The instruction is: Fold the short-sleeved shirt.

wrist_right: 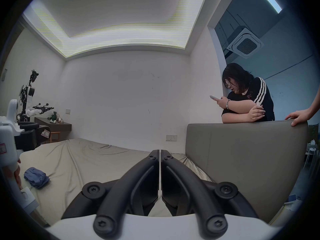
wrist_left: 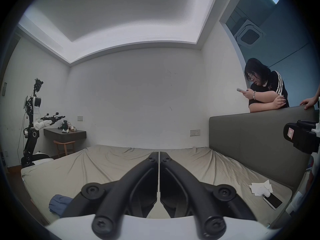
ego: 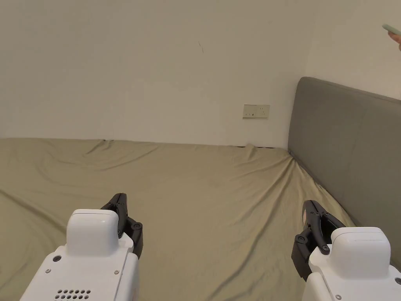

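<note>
Olive bed [ego: 203,188] below bare wall, left gripper [wrist_left: 159,154] and right gripper [wrist_right: 160,152] both closed, empty, crumpled blue cloth [wrist_right: 36,177], perhaps the shirt, at eight o'clock.

No legible writing appears anywhere in the room. Small red-bordered stickers sit on the side of the left gripper [wrist_right: 26,136] and the right gripper [wrist_left: 301,138], but their markings are too small and blurred to make out.

Wrinkled matt cloth bedsheet [ego: 203,203]; matt fabric headboard [ego: 348,145].
</note>
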Tool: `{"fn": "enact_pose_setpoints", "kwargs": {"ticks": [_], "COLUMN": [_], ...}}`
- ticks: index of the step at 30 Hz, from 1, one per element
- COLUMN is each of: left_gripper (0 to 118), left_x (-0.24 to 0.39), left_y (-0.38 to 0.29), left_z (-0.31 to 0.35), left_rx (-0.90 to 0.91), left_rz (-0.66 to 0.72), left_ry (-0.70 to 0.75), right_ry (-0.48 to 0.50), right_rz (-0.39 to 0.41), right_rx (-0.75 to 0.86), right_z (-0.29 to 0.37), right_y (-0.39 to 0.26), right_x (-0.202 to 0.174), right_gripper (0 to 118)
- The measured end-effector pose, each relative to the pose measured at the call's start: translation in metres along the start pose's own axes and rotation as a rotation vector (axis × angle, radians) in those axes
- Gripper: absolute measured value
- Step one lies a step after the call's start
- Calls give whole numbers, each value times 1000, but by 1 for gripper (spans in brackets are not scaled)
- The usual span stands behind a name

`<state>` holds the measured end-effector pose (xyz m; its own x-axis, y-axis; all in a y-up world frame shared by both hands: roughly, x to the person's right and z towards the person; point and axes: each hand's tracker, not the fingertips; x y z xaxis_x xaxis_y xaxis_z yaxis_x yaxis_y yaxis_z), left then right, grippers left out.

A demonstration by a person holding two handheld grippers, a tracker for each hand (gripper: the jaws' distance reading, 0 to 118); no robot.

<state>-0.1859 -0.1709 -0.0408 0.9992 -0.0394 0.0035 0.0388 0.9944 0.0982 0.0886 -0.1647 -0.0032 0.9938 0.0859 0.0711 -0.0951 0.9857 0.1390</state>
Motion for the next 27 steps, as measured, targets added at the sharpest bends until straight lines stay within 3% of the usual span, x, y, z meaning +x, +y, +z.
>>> {"fn": "enact_pose_setpoints", "kwargs": {"ticks": [19, 21, 22, 25, 26, 27], "left_gripper": [2, 9, 15, 16, 20, 27], "left_x": [7, 7, 7, 7, 7, 7], "left_y": [-1, -2, -2, -1, -2, -2], "left_z": [4, 5, 5, 5, 5, 5], "left_rx": [17, 23, 26, 21, 23, 26], "left_rz": [0, -5, -7, -3, 3, 8], "left_ry": [-11, -5, -2, -5, 0, -1], "right_ry": [-25, -29, -27, -18, -21, -23], "right_rz": [5, 2, -2, -5, -2, 2], "right_rx": [-13, -9, -10, -31, -31, -25], "right_z": [1, 2, 2, 0, 0, 1], "right_y": [-2, -2, -1, 2, 1, 1], "right_x": [0, 1, 1, 2, 1, 0], "right_gripper": [5, 25, 42, 66, 92, 107]}}
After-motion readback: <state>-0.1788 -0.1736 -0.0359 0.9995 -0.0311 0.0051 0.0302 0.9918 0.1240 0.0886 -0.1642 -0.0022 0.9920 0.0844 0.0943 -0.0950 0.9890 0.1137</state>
